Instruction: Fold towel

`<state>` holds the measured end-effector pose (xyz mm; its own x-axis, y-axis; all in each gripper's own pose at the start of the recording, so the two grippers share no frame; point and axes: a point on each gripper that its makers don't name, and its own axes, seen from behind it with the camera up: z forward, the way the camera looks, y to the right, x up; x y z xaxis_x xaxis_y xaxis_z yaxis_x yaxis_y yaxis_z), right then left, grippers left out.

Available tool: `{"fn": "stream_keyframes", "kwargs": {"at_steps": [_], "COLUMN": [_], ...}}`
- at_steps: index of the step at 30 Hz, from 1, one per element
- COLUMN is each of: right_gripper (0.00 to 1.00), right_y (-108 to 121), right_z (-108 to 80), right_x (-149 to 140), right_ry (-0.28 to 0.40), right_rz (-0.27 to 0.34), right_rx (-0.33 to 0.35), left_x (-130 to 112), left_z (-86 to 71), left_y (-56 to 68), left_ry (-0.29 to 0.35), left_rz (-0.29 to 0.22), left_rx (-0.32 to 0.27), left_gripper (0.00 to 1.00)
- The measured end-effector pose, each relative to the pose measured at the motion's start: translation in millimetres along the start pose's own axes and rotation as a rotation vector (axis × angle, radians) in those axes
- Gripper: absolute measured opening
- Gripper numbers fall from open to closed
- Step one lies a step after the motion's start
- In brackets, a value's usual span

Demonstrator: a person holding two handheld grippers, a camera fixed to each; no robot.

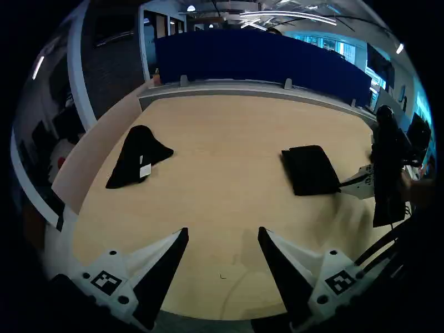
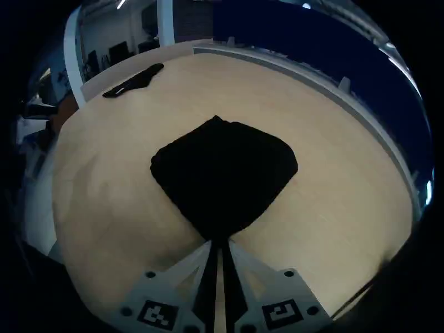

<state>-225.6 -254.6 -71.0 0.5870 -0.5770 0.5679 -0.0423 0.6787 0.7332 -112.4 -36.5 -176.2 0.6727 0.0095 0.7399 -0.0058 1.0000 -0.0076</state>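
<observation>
A folded black towel (image 2: 225, 175) lies flat on the light wooden table (image 2: 333, 183). My right gripper (image 2: 220, 243) is shut on its near corner, with the two fingers almost touching. In the left gripper view the same folded towel (image 1: 309, 169) lies at the right, with the right gripper (image 1: 345, 182) at its edge and a hand behind it. A second black towel (image 1: 137, 155), crumpled and bearing a white tag, lies at the left. My left gripper (image 1: 222, 233) hovers open over bare table with nothing between its fingers.
The crumpled towel (image 2: 133, 82) lies far off near the table's back left edge. A blue partition (image 1: 250, 55) runs along the table's far side. Monitors and dark equipment (image 1: 388, 150) stand at the right end.
</observation>
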Motion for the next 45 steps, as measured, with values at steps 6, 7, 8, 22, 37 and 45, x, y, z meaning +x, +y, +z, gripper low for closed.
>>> {"fn": "stream_keyframes", "kwargs": {"at_steps": [6, 7, 8, 22, 37, 45], "right_gripper": [0.05, 0.05, 0.05, 0.05, 0.05, 0.05], "right_y": [1, 2, 2, 10, 54, 103], "right_z": [-7.8, -10.0, -12.5, -62.1, -143.8, -186.3], "right_x": [10, 13, 16, 108, 195, 193], "right_ry": [0.023, 0.028, 0.035, 0.169, 0.294, 0.313], "right_rz": [0.002, 0.0, -0.002, -0.057, -0.054, -0.031], "right_rx": [0.004, 0.005, 0.006, 0.0, -0.052, -0.109], "left_x": [-2, -2, -2, 3, 19, 28], "left_z": [-0.6, -0.6, -0.7, -5.5, -8.2, -7.5], "left_y": [-1.9, -2.2, -2.7, -4.2, 0.2, 6.9], "left_ry": [-0.001, -0.001, -0.001, 0.016, 0.057, 0.071], "left_rz": [-0.002, -0.002, -0.002, -0.009, -0.016, -0.019], "left_rx": [0.001, 0.002, 0.003, 0.007, -0.004, -0.015], "left_gripper": [0.93, 0.93, 0.93, 0.93, 0.93, 0.93]}}
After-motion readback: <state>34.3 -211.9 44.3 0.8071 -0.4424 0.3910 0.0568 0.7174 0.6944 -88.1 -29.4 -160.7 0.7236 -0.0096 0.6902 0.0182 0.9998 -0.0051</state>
